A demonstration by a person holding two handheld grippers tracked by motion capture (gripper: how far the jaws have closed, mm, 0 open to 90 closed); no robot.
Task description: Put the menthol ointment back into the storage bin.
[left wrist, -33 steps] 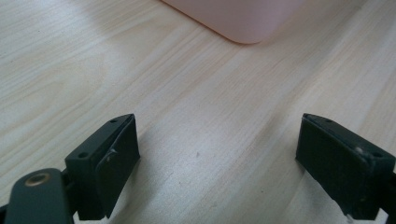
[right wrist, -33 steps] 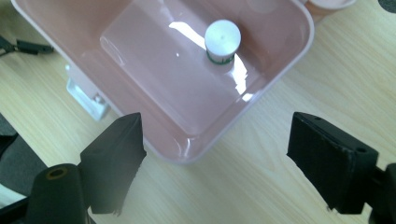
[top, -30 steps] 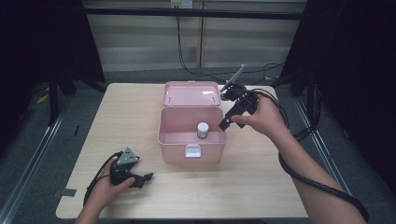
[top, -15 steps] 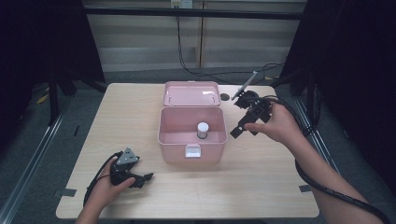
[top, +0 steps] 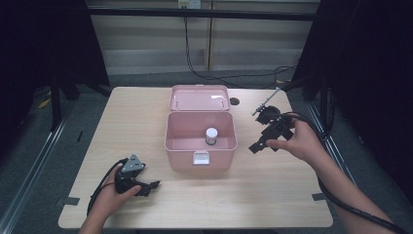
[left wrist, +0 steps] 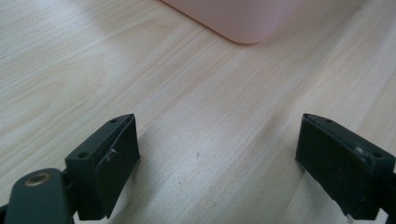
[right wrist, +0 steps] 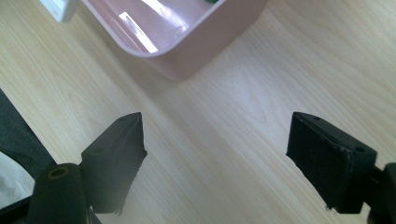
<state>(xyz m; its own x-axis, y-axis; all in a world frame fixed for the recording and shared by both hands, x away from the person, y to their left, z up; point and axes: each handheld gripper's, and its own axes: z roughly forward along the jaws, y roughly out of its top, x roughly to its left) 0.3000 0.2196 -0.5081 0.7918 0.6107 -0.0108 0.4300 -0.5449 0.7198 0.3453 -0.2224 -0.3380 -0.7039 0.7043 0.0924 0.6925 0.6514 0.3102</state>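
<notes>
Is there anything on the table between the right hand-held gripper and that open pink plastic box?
No. In the high view, only bare wooden tabletop lies between the right hand-held gripper and the open pink plastic box.

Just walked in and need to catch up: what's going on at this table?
A person holds a claw in each hand at a wooden table. A pink box stands in the middle with its lid open, and a small white-capped jar sits upright inside. The right claw hovers to the right of the box, open and empty. The left claw rests on the table near the front edge, also open and empty.
</notes>
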